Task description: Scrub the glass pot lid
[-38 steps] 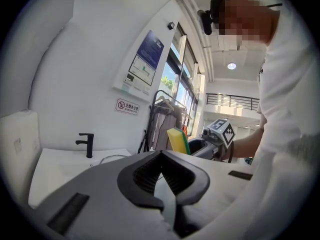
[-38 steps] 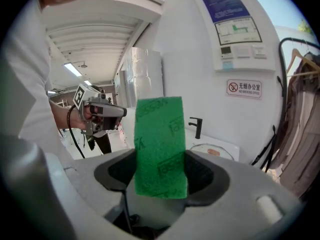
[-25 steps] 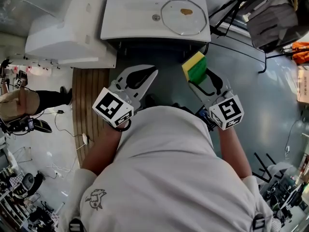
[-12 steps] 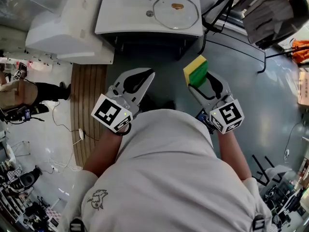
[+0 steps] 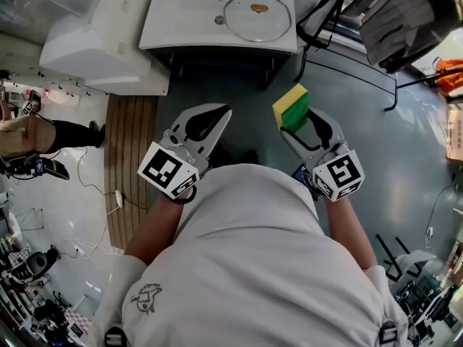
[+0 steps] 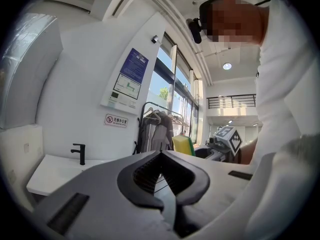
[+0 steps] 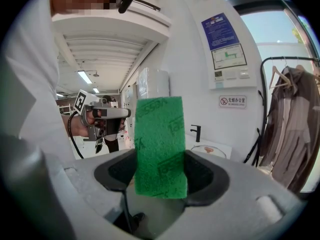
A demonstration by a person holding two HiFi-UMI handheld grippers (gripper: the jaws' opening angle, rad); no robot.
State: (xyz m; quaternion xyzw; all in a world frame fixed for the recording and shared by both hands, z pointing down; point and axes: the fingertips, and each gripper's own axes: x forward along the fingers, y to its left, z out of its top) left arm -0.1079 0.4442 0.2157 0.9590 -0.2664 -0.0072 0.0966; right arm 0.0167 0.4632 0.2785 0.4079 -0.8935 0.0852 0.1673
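So far nothing looks scrubbed: the glass pot lid (image 5: 246, 26), a brown smear on it, lies in the white sink (image 5: 170, 31), while well short of the sink the right gripper (image 5: 295, 127) clamps a green-and-yellow sponge (image 5: 291, 105) and the left gripper (image 5: 226, 111) has its jaws pressed together, empty.

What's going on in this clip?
A person holds a sponge clamped in the right gripper; the left gripper is shut and empty. The glass lid, with a brown spot on it, lies on the white sink ahead, touched by neither gripper. Scrubbing has not started.
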